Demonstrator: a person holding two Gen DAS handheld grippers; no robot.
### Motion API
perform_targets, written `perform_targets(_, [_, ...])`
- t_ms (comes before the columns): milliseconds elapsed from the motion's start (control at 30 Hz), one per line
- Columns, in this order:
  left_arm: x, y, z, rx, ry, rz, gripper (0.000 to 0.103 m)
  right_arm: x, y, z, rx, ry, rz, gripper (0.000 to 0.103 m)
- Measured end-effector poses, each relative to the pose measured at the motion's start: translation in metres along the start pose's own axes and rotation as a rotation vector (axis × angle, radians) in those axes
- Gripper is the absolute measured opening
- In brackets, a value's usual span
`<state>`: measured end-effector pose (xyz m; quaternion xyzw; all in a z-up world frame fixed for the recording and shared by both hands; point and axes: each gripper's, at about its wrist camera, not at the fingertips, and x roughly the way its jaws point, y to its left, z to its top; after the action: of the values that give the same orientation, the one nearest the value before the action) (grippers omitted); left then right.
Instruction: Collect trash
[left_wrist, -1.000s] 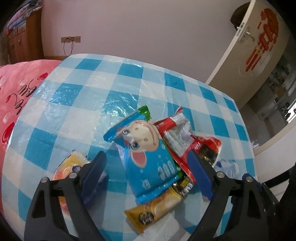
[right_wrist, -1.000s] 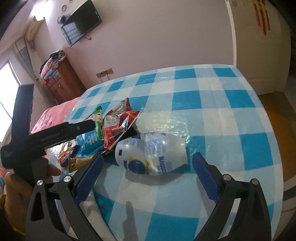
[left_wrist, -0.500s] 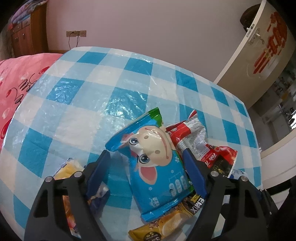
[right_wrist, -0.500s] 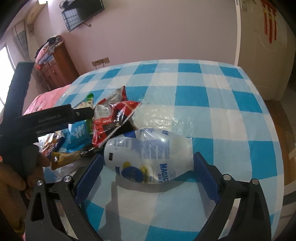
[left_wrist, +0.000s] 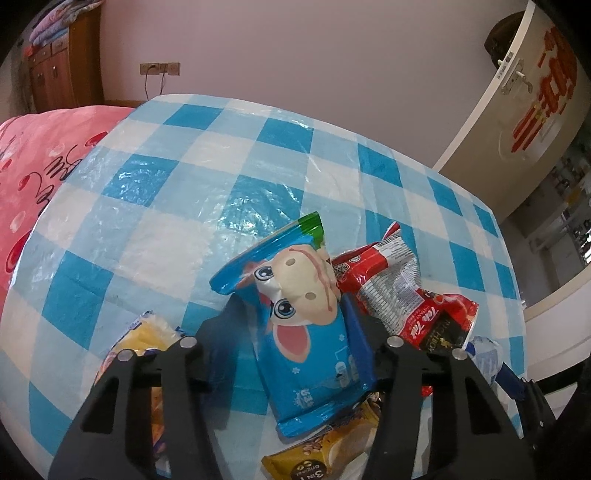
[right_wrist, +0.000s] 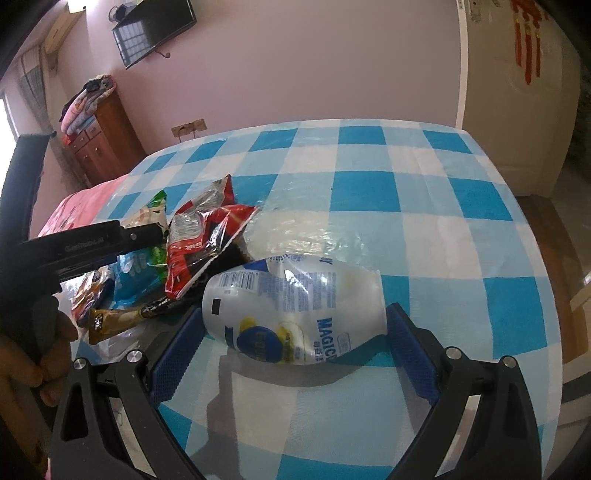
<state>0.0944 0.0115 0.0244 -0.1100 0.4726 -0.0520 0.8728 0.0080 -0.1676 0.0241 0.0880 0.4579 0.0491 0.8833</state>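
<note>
We see the blue cow-print wrapper (left_wrist: 306, 343) standing between the pads of our left hand-held gripper (left_wrist: 291, 332), whose jaws are closing on it; its right pad presses the wrapper, the left pad is blurred. The wrapper is glossy, buckled upward, with a green top edge, beside a red packet (left_wrist: 406, 299) on the checked counter (left_wrist: 155, 206). Our right hand-held gripper (right_wrist: 295, 332) stands apart around a crushed white bottle (right_wrist: 295, 310). A second ago the left jaws were wide and the wrapper lay flat.
</note>
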Motion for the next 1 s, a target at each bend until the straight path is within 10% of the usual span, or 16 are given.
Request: perform_targets(1000, [-0.062,0.032,-0.015,0.005,-0.083,-0.127,0.038,-0.031,0.0,-0.021,0.03,-0.061,-0.016,0.093])
